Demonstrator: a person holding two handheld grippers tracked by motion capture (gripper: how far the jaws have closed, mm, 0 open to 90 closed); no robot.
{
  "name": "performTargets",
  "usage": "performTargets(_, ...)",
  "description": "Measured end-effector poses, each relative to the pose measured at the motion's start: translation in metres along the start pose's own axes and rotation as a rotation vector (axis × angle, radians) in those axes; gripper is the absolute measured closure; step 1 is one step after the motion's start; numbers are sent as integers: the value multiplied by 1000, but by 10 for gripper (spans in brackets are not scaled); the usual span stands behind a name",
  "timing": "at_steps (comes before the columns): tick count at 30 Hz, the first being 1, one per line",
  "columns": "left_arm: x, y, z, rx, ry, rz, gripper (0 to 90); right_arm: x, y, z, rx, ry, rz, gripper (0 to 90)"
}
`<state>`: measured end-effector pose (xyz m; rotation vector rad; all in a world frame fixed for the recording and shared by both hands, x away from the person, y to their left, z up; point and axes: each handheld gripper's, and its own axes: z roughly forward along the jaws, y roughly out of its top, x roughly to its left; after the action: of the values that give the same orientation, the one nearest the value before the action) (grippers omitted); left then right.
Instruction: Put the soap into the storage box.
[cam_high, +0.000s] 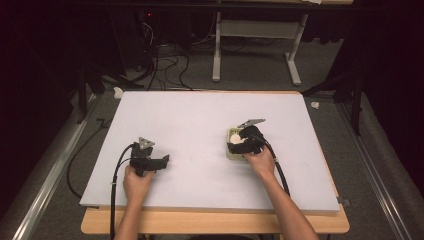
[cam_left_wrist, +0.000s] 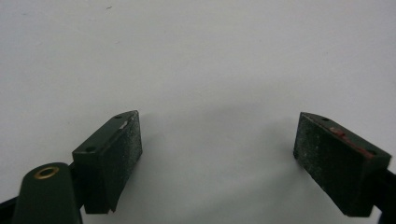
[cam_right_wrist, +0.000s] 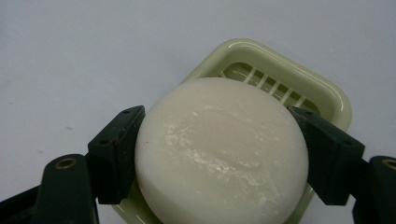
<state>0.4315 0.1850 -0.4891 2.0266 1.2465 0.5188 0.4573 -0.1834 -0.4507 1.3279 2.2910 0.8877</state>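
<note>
We are working at a white table (cam_high: 200, 115) with a gripper in each hand. Our right gripper (cam_right_wrist: 222, 154) is clamped on a round white soap bar (cam_right_wrist: 219, 154), one jaw pressed against each side of it. The bar sits over a pale green soap dish (cam_right_wrist: 299, 79) whose slatted floor shows at the far end. In the high view the dish (cam_high: 231, 153) lies right of the table's centre, with the right gripper (cam_high: 245, 141) directly on top of it. We cannot tell whether the bar rests in the dish or hangs just above it.

Our left gripper (cam_left_wrist: 217, 154) has its jaws wide apart with nothing between them — just bare tabletop below. In the high view it (cam_high: 150, 161) sits well apart from the dish, on the near left of the table.

What could go wrong from here, as we judge it: the bar looks smooth and slightly glossy, and the jaws meet a curved edge, so a loose or uneven squeeze could let it slip out and skid across the table. The dish looks light and nothing pins it down — it may shift with any sideways nudge.
</note>
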Motion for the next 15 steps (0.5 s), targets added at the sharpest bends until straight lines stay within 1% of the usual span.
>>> performTargets(2, 0, 0, 0, -1, 1, 0, 158, -1, 0, -1, -7, 4, 4, 243)
performTargets(5, 0, 0, 0, -1, 1, -1, 157, 0, 3, -8, -51, 6, 15, 254)
performTargets(8, 0, 0, 0, -1, 1, -1, 157, 2, 6, -12, -62, 5, 3, 252)
performTargets(15, 0, 0, 0, -1, 1, -1, 158, 1, 7, -18, -87, 5, 10, 253)
